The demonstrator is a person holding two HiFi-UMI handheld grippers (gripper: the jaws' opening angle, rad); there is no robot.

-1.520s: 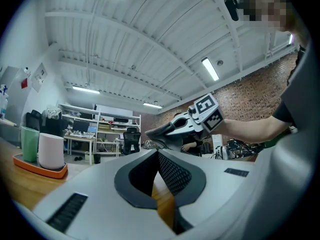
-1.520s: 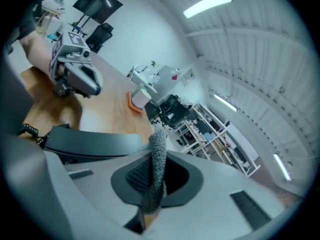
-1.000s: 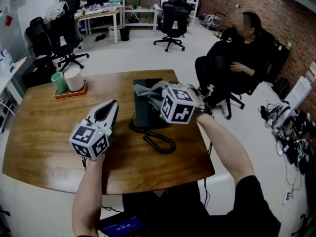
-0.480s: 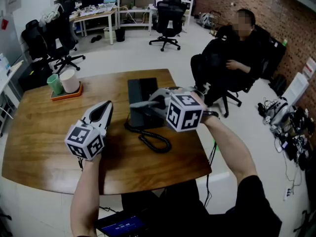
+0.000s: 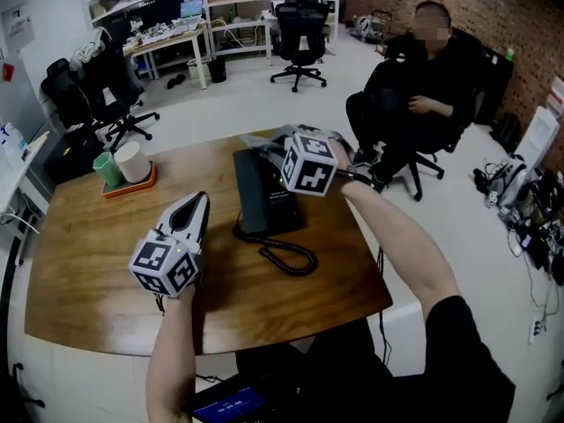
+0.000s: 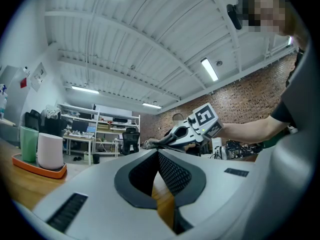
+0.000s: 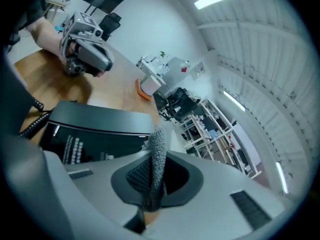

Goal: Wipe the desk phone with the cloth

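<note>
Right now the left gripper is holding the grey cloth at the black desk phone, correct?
No, it is the right gripper holding the grey cloth at the black desk phone; the right gripper view shows the cloth pinched between its fingers.

The head camera is looking steeply down from the near edge of the wooden table [image 5: 88, 236]. The left gripper camera is sitting low, facing the right gripper [image 6: 154, 141]. The right gripper camera is hanging close over the desk phone [image 7: 100, 129]. Both gripper cameras are catching the orange tray [image 6: 40, 169].
</note>
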